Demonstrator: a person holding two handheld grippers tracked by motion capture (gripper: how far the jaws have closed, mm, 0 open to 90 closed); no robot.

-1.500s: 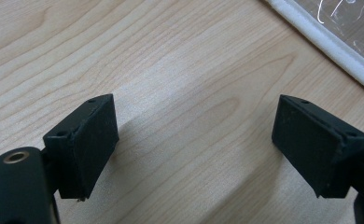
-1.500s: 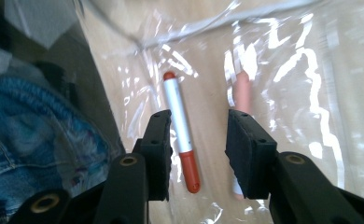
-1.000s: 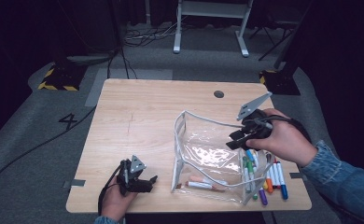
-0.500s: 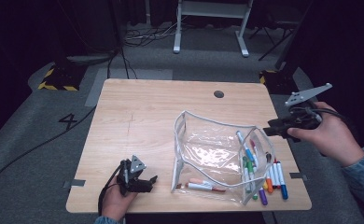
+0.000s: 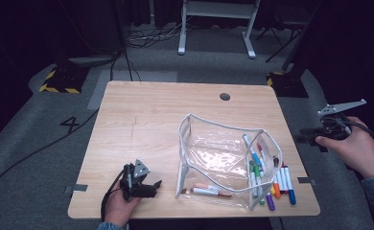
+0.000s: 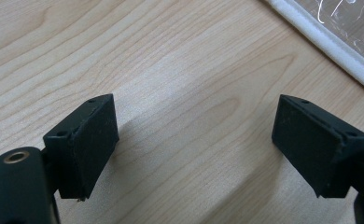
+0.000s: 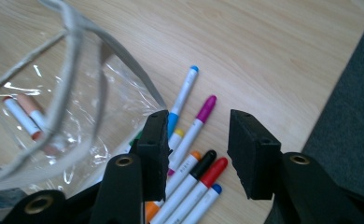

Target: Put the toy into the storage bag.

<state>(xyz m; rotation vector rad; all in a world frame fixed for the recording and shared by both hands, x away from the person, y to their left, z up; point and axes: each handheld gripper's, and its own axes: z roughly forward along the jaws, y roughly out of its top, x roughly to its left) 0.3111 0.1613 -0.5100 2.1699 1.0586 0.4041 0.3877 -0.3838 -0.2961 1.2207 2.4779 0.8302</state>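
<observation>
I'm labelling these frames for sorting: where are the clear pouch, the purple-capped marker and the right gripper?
clear pouch point(image 5: 185, 143), high view, on its white-edged left wall.
purple-capped marker point(image 7: 206, 108), right gripper view, on its cap.
right gripper point(image 7: 196, 154), right gripper view, midway between its open fingertips.

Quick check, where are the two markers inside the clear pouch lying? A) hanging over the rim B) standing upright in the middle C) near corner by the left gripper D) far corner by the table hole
C: the two markers lie flat at the pouch's near bottom corner, on the side toward the left gripper, with the loose markers outside on the other side.
</observation>
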